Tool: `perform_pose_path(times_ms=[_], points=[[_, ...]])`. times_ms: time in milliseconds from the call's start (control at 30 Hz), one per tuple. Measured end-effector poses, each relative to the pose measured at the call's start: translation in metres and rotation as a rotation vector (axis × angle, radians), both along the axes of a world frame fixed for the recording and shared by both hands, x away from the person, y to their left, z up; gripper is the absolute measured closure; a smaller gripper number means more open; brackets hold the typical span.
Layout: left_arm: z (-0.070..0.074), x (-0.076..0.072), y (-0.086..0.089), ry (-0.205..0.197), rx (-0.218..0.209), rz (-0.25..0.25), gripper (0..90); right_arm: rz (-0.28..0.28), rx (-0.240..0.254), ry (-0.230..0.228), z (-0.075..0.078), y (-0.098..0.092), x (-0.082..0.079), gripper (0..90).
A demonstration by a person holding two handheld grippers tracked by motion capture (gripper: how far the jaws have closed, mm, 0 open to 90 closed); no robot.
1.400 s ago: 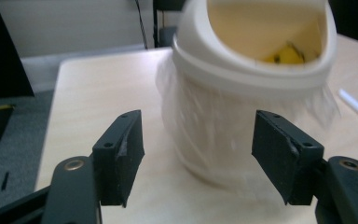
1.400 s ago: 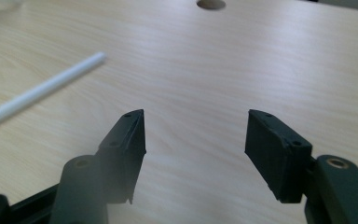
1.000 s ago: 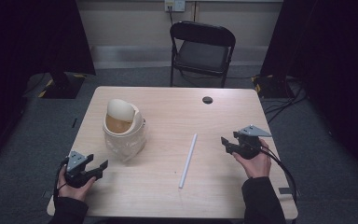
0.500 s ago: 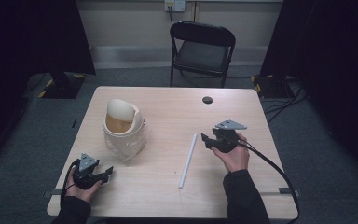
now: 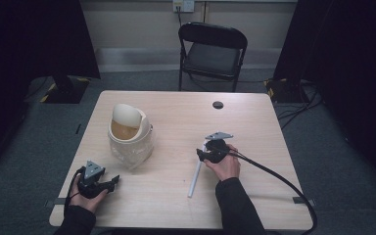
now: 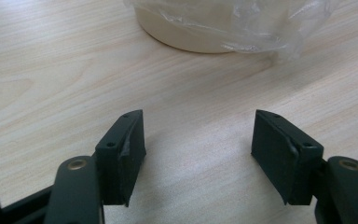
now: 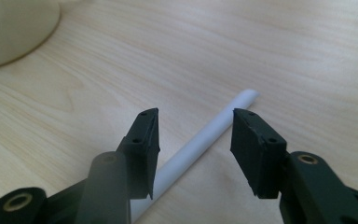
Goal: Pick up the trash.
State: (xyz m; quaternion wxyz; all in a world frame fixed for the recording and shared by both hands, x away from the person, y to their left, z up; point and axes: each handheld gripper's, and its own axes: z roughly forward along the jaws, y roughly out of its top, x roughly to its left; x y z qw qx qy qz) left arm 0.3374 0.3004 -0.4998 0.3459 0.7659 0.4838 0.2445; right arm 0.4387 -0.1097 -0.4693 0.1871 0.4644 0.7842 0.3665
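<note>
Table: light wood top [image 5: 176, 196], pale and plain, with a small dark round hole [image 5: 218, 105] near the far edge.
Room: grey carpet floor [image 5: 24, 147] all round, a pale wall behind, dark curtains at both sides.
Chair: a black folding chair [image 5: 212, 51] stood past the far side of the table, facing it.
Cables: some lay on the floor at the far right, well apart from the table.
Bin: a small cream bin [image 5: 129, 134] with a tilted swing lid and a clear plastic bag round it sat on the left half of the table.
Stick: a thin white tube [image 5: 195, 177] lay flat on the table, right of the middle, well apart from the bin.
Right gripper: the right gripper [image 5: 206, 153] was down low over the far end of the tube. Its jaws had just been closing. In the right gripper view [image 7: 193, 154] the tube [image 7: 200, 140] ran between them, and the pads did not press on it yet.
Left gripper: the left gripper [image 5: 112, 181] rested near the front left edge, just in front of the bin. In the left gripper view [image 6: 198, 158] its jaws stood wide apart with bare wood between them and the bin's bottom [image 6: 205, 28] ahead.
In the way: nothing lay between the right gripper and the tube.
</note>
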Motion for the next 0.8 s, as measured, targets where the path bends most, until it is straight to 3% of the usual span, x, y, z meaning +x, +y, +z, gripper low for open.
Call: perform_pose_path(times_ms=[333, 633, 800], points=[[0.000, 0.000, 0.000, 0.001, -0.001, 0.000, 34.8, -0.007, -0.049, 0.065, -0.012, 0.006, 0.002, 61.3], [0.000, 0.000, 0.000, 0.003, -0.002, -0.001, 34.9, 0.038, -0.066, 0.064, -0.014, 0.006, 0.003, 67.5], [0.000, 0.000, 0.000, 0.003, -0.002, -0.001, 35.0, 0.036, -0.070, 0.072, -0.014, 0.005, 0.005, 66.0]])
